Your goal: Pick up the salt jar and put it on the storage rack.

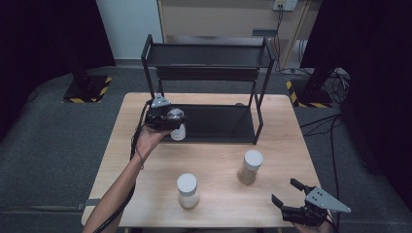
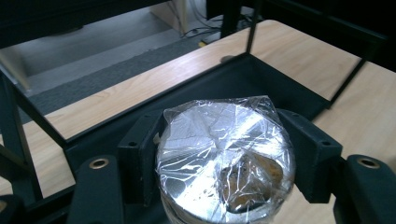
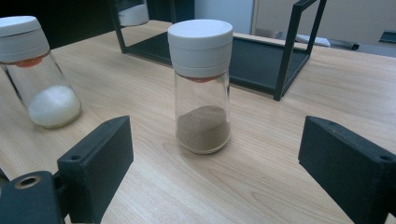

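Note:
My left gripper [image 1: 171, 119] is shut on a glass jar [image 1: 178, 127] whose top is wrapped in shiny clear film [image 2: 224, 154]. It holds the jar at the front left corner of the black rack's lower shelf [image 1: 218, 124]. Both black pads [image 2: 140, 151] press the jar's sides in the left gripper view. A jar of brown powder [image 1: 249, 167] with a white lid stands on the table. Left of it stands a jar of white powder [image 1: 187, 191]. My right gripper [image 1: 284, 191] is open near the table's front right corner, facing the brown-powder jar [image 3: 201, 88] with a gap between them.
The black two-tier rack [image 1: 209, 56] stands at the back of the wooden table [image 1: 218, 150]; its right front post [image 3: 286, 56] rises behind the brown-powder jar. The white-powder jar [image 3: 37, 70] is at the left in the right gripper view. Grey carpet surrounds the table.

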Demonstrator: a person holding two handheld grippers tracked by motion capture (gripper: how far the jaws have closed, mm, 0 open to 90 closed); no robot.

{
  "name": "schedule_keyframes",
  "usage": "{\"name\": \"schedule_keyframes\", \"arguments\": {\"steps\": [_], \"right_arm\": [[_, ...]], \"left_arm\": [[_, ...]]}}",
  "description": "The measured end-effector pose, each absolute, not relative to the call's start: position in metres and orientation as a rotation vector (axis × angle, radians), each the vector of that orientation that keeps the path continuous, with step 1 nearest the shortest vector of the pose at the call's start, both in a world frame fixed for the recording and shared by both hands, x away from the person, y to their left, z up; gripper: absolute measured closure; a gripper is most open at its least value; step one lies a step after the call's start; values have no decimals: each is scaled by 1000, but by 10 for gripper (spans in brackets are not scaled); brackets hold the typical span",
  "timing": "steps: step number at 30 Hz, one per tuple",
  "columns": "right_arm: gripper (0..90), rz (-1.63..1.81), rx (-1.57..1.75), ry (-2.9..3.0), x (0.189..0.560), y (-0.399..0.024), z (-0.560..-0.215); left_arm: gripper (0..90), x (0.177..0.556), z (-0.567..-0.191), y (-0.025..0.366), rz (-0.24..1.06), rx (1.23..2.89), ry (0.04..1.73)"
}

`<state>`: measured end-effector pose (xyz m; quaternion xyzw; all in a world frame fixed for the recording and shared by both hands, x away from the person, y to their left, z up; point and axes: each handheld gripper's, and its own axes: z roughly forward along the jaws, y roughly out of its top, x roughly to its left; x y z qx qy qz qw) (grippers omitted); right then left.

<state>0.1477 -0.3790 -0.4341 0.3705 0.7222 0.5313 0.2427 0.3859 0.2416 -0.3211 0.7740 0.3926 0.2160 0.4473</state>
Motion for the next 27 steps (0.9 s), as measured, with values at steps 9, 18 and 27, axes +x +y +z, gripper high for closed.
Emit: {"name": "schedule_keyframes", "arguments": {"steps": [9, 18, 27], "right_arm": [[101, 1460, 1012, 1969, 148, -380, -435], [102, 1468, 1015, 1967, 148, -381, -435], [102, 1472, 1015, 1967, 148, -381, -435]], "left_arm": [[345, 407, -330, 219, 609, 1907, 1052], [345, 420, -346, 211, 639, 1862, 1151], [345, 427, -361, 207, 635, 1880, 1177]]}}
